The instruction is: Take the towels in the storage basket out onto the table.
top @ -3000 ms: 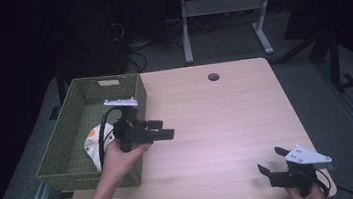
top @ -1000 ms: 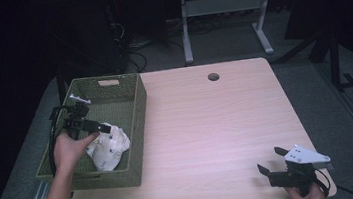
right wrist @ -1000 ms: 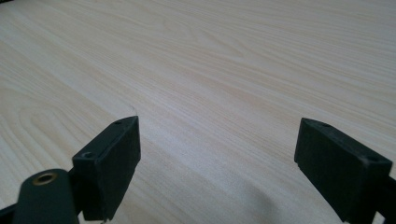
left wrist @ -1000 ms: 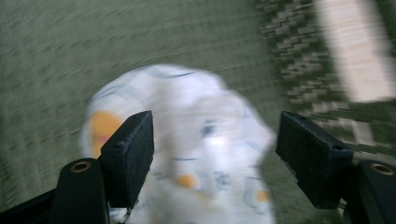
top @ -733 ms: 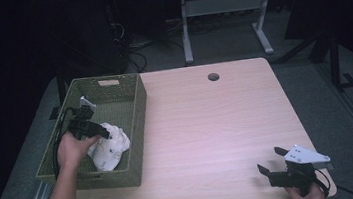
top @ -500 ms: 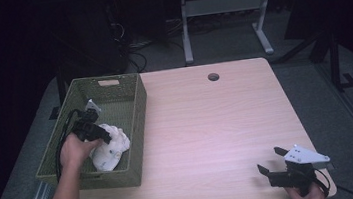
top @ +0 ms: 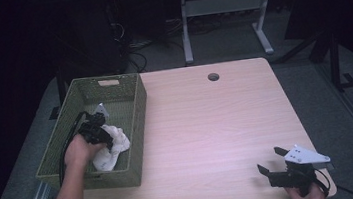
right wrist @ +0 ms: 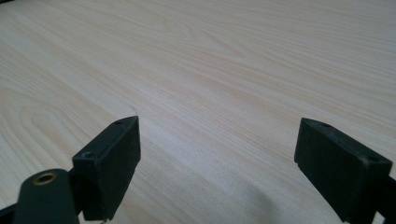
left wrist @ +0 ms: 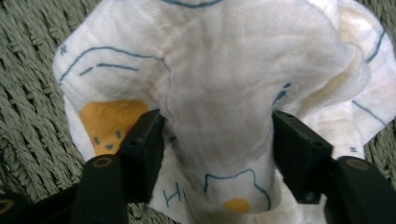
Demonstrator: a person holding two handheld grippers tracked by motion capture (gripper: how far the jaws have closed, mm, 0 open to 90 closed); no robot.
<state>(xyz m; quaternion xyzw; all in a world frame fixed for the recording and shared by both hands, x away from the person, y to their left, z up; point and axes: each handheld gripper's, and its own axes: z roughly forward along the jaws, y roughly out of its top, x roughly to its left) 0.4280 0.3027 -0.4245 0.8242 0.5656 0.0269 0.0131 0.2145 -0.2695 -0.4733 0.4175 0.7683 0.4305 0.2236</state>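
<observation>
A: Start nearest us. Our right gripper (top: 272, 165) sits at the near right corner of the table (top: 207, 126), jaws spread wide with bare wood between them (right wrist: 215, 154). It rests where it was three seconds ago

B: Agreed, so the move turns on our left gripper (top: 102, 134). It is down inside the green woven basket (top: 137, 104) at the table's left edge, by far the nearer hand to the cloth

A: And the white printed cloth (left wrist: 219, 93), what looks like a crumpled nappy or towel with blue outlines and an orange patch, lies straight ahead of that gripper. A bunched ridge of it stands between the two jaws, each jaw touching a side

B: We judge the jaws are part closed around that fold; whether they pinch it firmly we cannot tell. The cloth has no clear long axis; in the high view (top: 112, 147) it spreads toward the basket's near right wall

A: The change: three seconds ago our left gripper hung above the basket's right rim, toward the table. It has since dropped in and come onto the cloth
</observation>
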